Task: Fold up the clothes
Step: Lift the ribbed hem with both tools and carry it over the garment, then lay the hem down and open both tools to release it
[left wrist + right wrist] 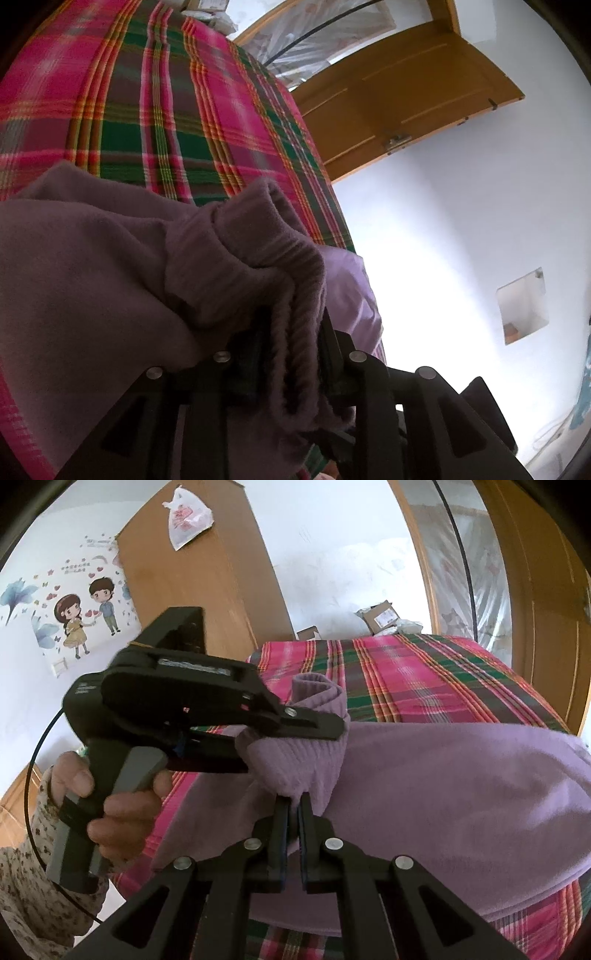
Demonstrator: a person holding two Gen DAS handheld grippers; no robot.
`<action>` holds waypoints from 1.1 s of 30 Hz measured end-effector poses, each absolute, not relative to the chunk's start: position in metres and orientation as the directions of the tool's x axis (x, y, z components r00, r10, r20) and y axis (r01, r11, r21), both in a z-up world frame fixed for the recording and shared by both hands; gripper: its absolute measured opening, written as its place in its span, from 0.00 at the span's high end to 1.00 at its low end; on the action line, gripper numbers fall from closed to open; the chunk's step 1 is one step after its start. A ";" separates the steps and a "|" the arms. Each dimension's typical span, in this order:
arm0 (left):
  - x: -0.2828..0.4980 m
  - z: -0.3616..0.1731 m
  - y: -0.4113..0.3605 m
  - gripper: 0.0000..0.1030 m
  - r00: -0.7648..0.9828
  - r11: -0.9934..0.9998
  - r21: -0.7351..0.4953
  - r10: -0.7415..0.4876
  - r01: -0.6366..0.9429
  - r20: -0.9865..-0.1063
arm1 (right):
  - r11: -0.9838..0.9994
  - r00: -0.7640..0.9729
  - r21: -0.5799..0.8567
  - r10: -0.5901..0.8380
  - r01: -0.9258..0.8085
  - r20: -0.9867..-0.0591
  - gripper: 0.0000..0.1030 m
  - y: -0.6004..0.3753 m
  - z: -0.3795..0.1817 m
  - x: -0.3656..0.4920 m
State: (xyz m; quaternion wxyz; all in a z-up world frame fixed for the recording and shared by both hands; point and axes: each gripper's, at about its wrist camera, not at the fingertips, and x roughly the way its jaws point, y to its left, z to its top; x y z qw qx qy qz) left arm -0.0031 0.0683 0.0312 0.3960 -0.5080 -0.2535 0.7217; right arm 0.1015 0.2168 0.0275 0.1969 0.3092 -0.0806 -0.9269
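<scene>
Both the left gripper (pixel 295 734) and right gripper (pixel 293 805) are clenched on the ribbed cuff (pixel 314 753) of the purple sweater (pixel 461 794) lifted over the plaid bed (pixel 424 672); best keep the cuff taut and level.

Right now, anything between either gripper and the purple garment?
Nothing visible. Both already clamp it: the left gripper is shut on the purple garment's ribbed cuff, and the right gripper pinches the same cuff from below, over the plaid bedspread.
</scene>
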 end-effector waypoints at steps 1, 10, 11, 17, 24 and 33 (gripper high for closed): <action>-0.003 0.034 0.064 0.75 -0.179 -0.559 -0.764 0.828 -0.321 -0.531 | -0.908 -0.728 0.281 -0.417 0.310 -0.544 0.95 0.219 0.027 0.101; 0.013 0.051 0.018 0.75 -0.317 -0.579 -0.755 0.811 -0.309 -0.492 | -0.891 -0.695 0.364 -0.442 0.271 -0.567 0.87 0.238 0.016 0.095; 0.015 0.051 0.014 0.75 -0.328 -0.585 -0.752 0.805 -0.304 -0.494 | -0.890 -0.690 0.371 -0.444 0.265 -0.571 0.84 0.241 0.015 0.095; 0.036 0.044 -0.033 0.75 -0.400 -0.618 -0.748 0.766 -0.241 -0.503 | -0.852 -0.676 0.476 -0.485 0.220 -0.555 0.61 0.267 0.014 0.092; 0.029 0.022 -0.056 0.75 -0.427 -0.633 -0.754 0.738 -0.173 -0.522 | -0.764 -0.631 0.623 -0.568 0.166 -0.528 0.53 0.294 0.007 0.063; 0.037 0.008 -0.067 0.75 -0.413 -0.639 -0.760 0.728 -0.121 -0.547 | -0.732 -0.561 0.666 -0.614 0.143 -0.555 0.71 0.288 -0.004 0.035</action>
